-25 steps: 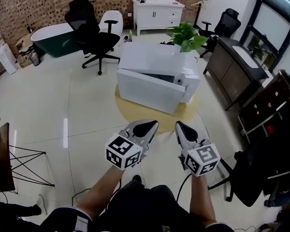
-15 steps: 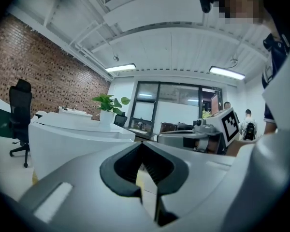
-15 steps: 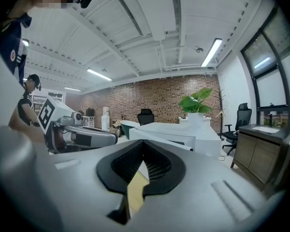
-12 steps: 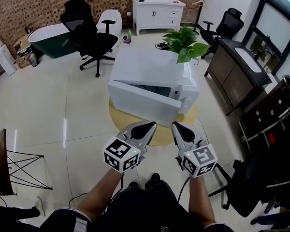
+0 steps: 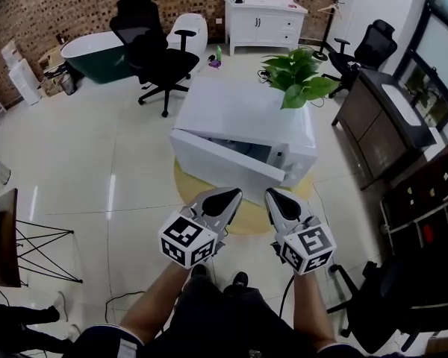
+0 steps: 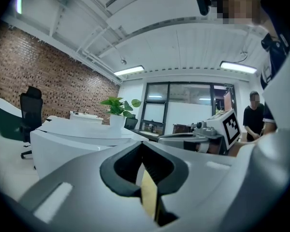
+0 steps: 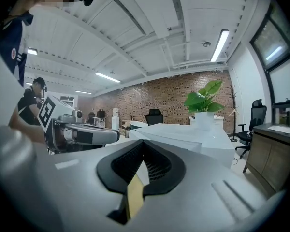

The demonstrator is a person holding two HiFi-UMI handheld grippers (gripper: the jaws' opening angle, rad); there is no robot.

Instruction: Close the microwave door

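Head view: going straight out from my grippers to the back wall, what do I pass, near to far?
Left gripper and right gripper, side by side, both shut and empty → mat → microwave, its door ajar → cabinet.

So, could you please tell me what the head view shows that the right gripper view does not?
Only the head view shows the microwave door ajar and the yellow round base beneath. Only the right gripper view shows a ceiling light and a bystander. Both show the microwave, the plant and the left gripper.
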